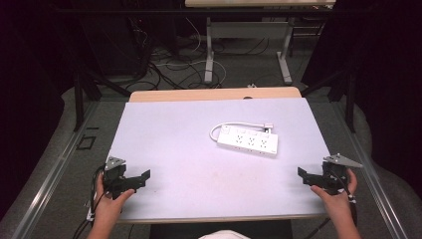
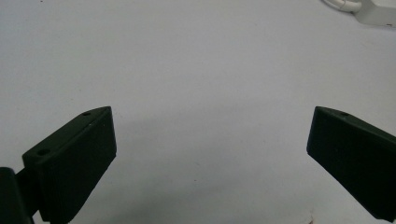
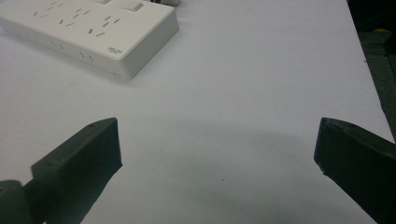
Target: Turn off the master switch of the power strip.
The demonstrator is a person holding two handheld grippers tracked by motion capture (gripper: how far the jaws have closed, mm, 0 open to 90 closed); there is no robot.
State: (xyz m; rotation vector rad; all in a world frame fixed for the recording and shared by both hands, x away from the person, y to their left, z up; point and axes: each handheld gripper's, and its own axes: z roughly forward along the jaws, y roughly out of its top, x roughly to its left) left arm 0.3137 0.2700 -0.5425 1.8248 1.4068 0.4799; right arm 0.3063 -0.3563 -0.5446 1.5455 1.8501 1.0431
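Table (image 1: 164, 149) with pale lilac top, wooden far edge, white power strip (image 1: 247, 143) lying right of centre, its cord looped beside it

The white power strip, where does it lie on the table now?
In the high view the power strip lies right of the table's centre, toward the far edge, apart from both tongs.

Power strip (image 3: 88, 35) cut off by the right gripper view's top edge, its cord (image 2: 343, 4) barely entering the left gripper view, socket markings too small to read
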